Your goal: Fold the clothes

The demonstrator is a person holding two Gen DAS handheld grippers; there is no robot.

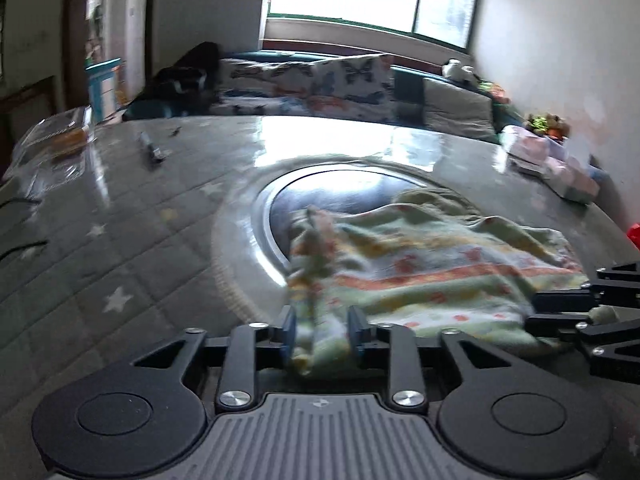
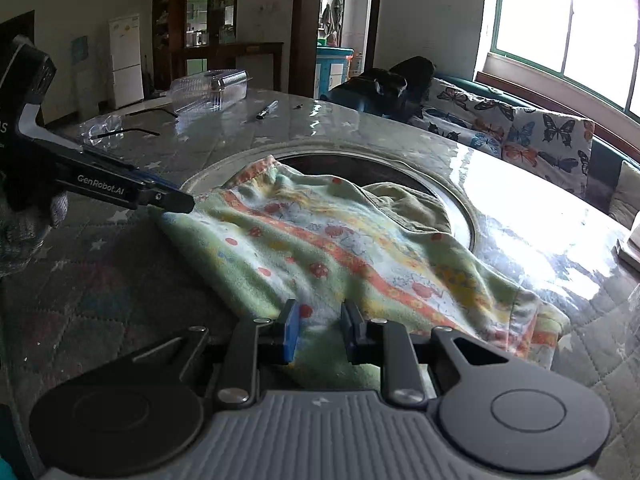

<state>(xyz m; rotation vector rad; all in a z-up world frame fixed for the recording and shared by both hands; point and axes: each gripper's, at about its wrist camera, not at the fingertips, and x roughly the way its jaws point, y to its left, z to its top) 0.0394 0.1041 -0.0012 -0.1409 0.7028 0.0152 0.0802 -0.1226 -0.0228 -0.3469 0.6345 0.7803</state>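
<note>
A pale green child's garment (image 2: 340,248) with orange and yellow printed bands lies spread on the table, partly over a round metal inset (image 2: 400,172). My right gripper (image 2: 320,332) is shut on its near edge, and the cloth fills the gap between the pads. In the left wrist view the same gripper (image 1: 532,312) pinches the garment (image 1: 420,264) at the right. My left gripper (image 1: 322,330) has a bunched corner lying loosely between its parted jaws. In the right wrist view the left gripper (image 2: 188,202) meets the garment's far left corner, held by a gloved hand (image 2: 24,228).
The table (image 1: 140,240) has a glossy star-patterned cover. A clear plastic container (image 2: 208,90), a pen (image 2: 266,110) and glasses (image 2: 104,128) lie at its far side. Boxes (image 1: 560,168) sit at the right edge. A sofa with butterfly cushions (image 2: 520,128) stands behind.
</note>
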